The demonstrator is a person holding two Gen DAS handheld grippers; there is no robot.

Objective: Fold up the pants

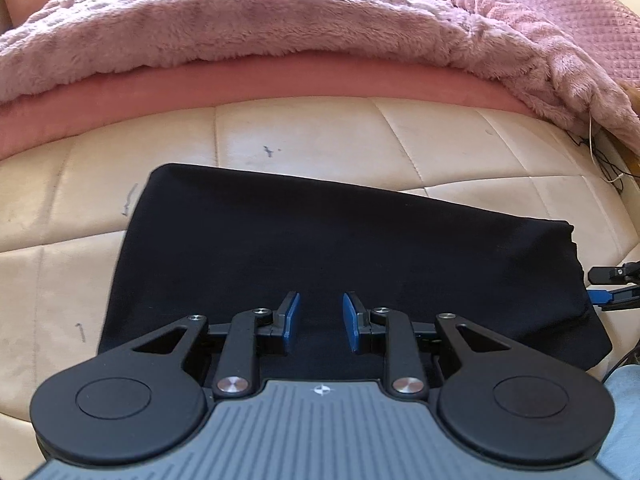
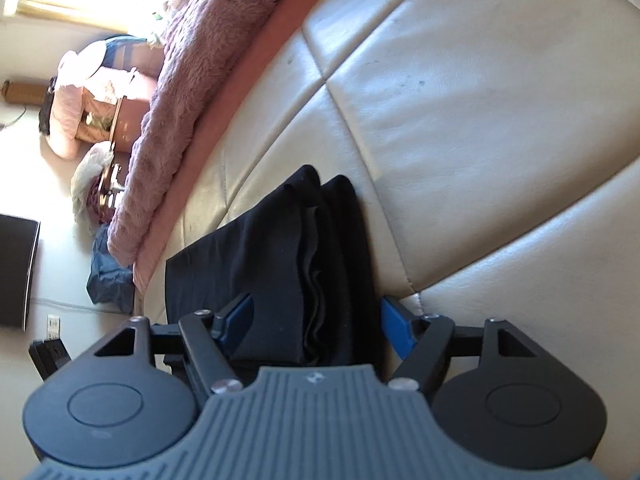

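The black pants (image 1: 320, 240) lie folded into a thick rectangle on a cream quilted leather surface (image 1: 300, 136). My left gripper (image 1: 320, 316) hovers over the pants' near edge, its blue pads apart with nothing between them. In the right wrist view the stacked folded layers of the pants (image 2: 288, 260) run away from the camera. My right gripper (image 2: 317, 310) straddles that end with its jaws wide, and a small gap shows between each blue pad and the cloth. The right gripper (image 1: 612, 284) also shows at the pants' right end in the left wrist view.
A fluffy pink blanket (image 1: 240, 20) over a pink mattress edge (image 1: 280, 80) borders the far side. Thin cables (image 1: 600, 152) hang at the right. Light-blue fabric (image 1: 624, 400) shows at the lower right. On the floor lie a blue denim heap (image 2: 108, 268) and a black box (image 2: 16, 272).
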